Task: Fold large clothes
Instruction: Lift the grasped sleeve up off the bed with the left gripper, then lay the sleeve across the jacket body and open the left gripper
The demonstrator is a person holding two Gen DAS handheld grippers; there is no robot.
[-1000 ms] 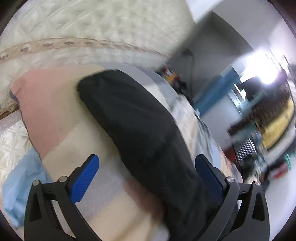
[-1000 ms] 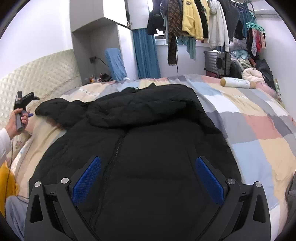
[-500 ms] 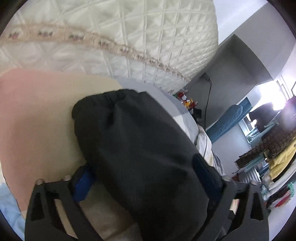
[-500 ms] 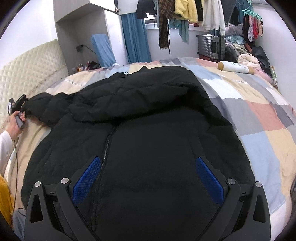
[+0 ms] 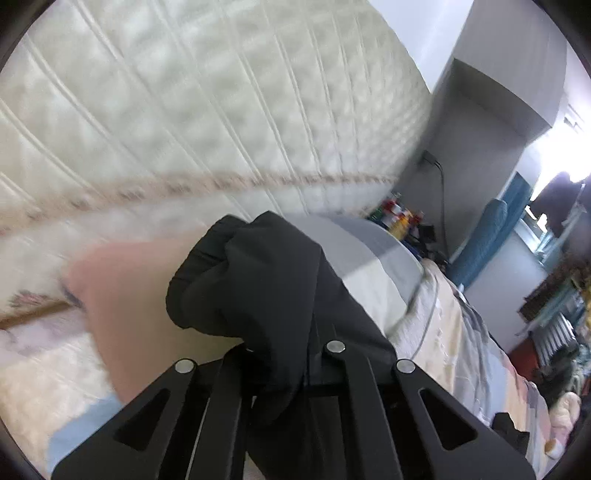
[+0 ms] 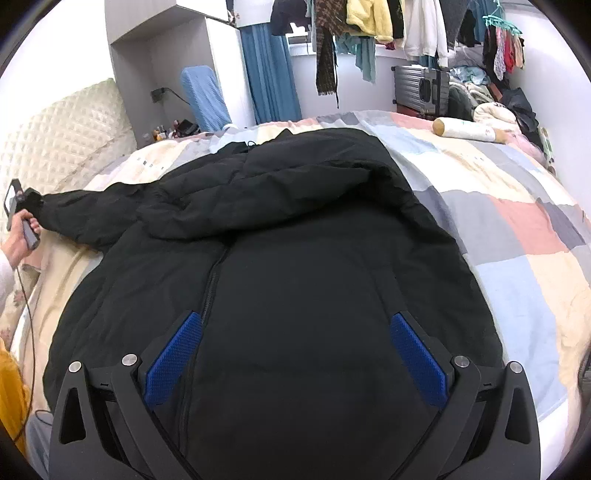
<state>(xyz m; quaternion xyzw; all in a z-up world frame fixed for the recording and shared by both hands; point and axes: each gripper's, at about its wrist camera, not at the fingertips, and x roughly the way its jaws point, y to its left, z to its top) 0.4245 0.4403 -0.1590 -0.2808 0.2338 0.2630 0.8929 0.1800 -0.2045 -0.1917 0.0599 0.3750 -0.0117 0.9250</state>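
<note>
A large black padded jacket (image 6: 295,258) lies front up on the bed, zipper closed, hood toward the far side. Its left sleeve (image 6: 85,218) stretches out to the left. My left gripper (image 5: 280,354) is shut on the cuff end of that sleeve (image 5: 251,273) near the headboard; it also shows in the right wrist view (image 6: 22,210), held in a hand. My right gripper (image 6: 295,354) is open and empty, hovering over the jacket's lower front.
A patchwork quilt (image 6: 517,229) covers the bed. A quilted cream headboard (image 5: 184,110) stands at the left. A cylindrical pillow (image 6: 465,129), a suitcase (image 6: 421,88), hanging clothes (image 6: 388,22) and a bedside shelf with small bottles (image 5: 399,218) are beyond the bed.
My left gripper closed on the sleeve cuff and pulled it outward toward the headboard, straightening the sleeve. My right gripper stayed open over the jacket and shifted slightly.
</note>
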